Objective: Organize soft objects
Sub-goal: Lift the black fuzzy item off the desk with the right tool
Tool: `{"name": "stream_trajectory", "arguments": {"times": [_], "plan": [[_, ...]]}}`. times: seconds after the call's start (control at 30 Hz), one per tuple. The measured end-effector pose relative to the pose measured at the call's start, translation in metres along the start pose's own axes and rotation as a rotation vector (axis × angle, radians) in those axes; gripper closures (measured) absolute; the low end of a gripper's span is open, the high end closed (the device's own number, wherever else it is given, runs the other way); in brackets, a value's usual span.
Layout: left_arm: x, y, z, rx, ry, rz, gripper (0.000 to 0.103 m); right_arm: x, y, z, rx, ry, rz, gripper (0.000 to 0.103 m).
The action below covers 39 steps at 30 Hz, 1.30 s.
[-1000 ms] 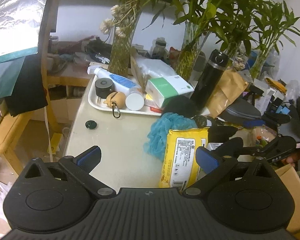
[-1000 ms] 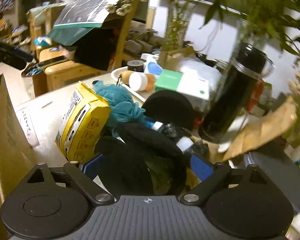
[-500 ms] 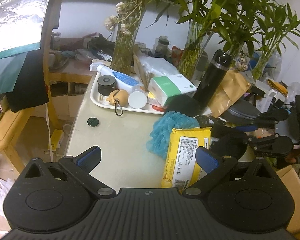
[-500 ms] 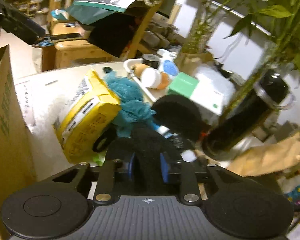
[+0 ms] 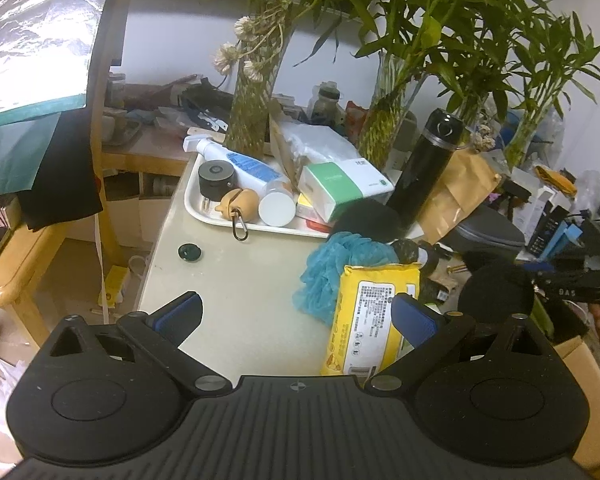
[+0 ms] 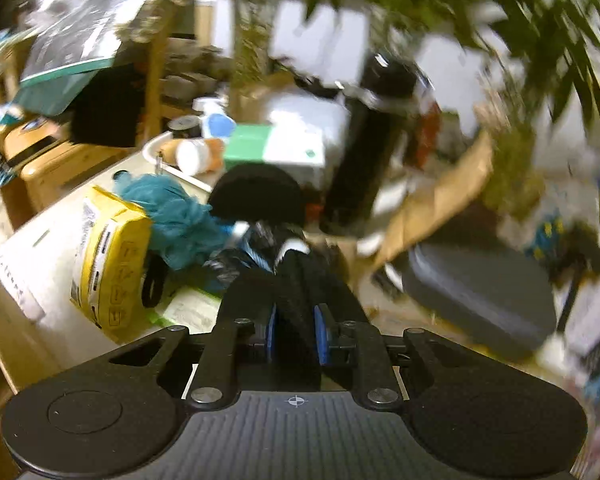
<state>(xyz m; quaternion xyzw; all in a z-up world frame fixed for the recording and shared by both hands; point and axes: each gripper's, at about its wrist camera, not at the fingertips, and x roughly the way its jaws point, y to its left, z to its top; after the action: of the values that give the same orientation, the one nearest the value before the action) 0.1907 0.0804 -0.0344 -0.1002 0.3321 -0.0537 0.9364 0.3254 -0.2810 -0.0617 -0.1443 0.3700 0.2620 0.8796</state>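
My right gripper (image 6: 296, 280) is shut on a black soft fuzzy pad (image 6: 296, 308), which it holds just above the clutter. In the left wrist view the same black pad (image 5: 496, 292) hangs at the right, clear of the table. A second black round pad (image 5: 366, 220) lies by the tray. A teal bath pouf (image 5: 340, 256) rests against a yellow wipes pack (image 5: 372, 312) on the pale table (image 5: 240, 280). My left gripper (image 5: 296, 314) hovers open over the table's near part, its right finger beside the pack, nothing between its fingers.
A white tray (image 5: 196, 208) holds a bottle, a jar and a green box. Behind it stand a black flask (image 5: 424, 168), glass vases with plants and a brown paper bag (image 5: 460, 192). A cardboard box (image 5: 588, 380) sits at the near right. A wooden chair stands left.
The right gripper's jaws closed on the black fuzzy pad, then lifted it off the pile while rolling. The left gripper stayed in place, still open.
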Motion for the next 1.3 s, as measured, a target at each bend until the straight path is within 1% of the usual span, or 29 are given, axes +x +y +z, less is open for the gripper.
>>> {"name": "stream_trajectory", "arguments": {"times": [0.07,0.17,0.2,0.23,0.33,0.4,0.47,0.5,0.6,0.7,0.77,0.83,0.9,0.93,1.07,1.2,1.3], "plan": [[0.001,-0.001,0.000,0.002,-0.001,0.001,0.000,0.009,-0.003,-0.006,0.015,0.049,-0.006,0.079],[0.002,-0.003,0.000,0.009,-0.002,0.001,0.000,0.014,-0.005,-0.012,0.001,0.057,-0.003,0.074],[0.002,-0.004,0.000,0.013,-0.003,0.003,0.000,0.014,-0.004,-0.013,-0.010,0.049,-0.006,0.067],[0.002,-0.004,0.000,0.016,-0.004,0.005,0.000,0.015,-0.004,-0.014,-0.027,0.039,-0.007,0.057],[0.003,-0.005,-0.001,0.020,-0.002,0.011,0.000,0.021,-0.001,-0.017,-0.068,0.038,0.002,0.045],[0.003,-0.005,-0.001,0.020,-0.003,0.010,0.000,0.028,0.000,-0.018,-0.095,0.043,0.011,0.039],[0.003,-0.005,-0.001,0.019,-0.006,0.010,0.000,0.034,-0.004,-0.018,-0.093,0.038,0.013,0.038],[0.003,-0.005,0.000,0.019,-0.006,0.010,0.000,0.035,-0.008,-0.018,-0.070,0.036,0.021,0.038],[0.003,-0.005,0.000,0.017,-0.008,0.006,0.000,0.039,-0.019,-0.018,-0.004,0.034,0.048,0.033],[0.003,-0.005,0.000,0.016,-0.011,0.002,0.000,0.044,-0.029,-0.020,0.048,0.048,0.066,0.030],[0.003,-0.007,0.001,0.020,-0.012,-0.005,0.000,0.047,-0.034,-0.022,0.092,0.064,0.083,0.031],[0.001,-0.010,0.001,0.024,-0.021,-0.014,0.000,0.049,-0.039,-0.021,0.153,0.087,0.097,0.049],[0.000,-0.012,0.003,0.029,-0.028,-0.026,0.000,0.047,-0.040,-0.020,0.181,0.100,0.088,0.065],[0.000,-0.014,0.003,0.030,-0.030,-0.025,0.000,0.045,-0.038,-0.020,0.175,0.105,0.075,0.070],[0.001,-0.019,0.008,0.041,-0.040,-0.019,0.000,0.030,-0.027,-0.016,0.124,0.085,0.037,0.073],[0.003,-0.026,0.014,0.067,-0.029,-0.028,0.000,0.000,-0.022,-0.012,0.135,0.008,0.017,0.074],[0.001,-0.032,0.018,0.071,-0.016,-0.022,0.000,-0.016,-0.019,-0.012,0.142,-0.028,-0.013,0.074]]}}
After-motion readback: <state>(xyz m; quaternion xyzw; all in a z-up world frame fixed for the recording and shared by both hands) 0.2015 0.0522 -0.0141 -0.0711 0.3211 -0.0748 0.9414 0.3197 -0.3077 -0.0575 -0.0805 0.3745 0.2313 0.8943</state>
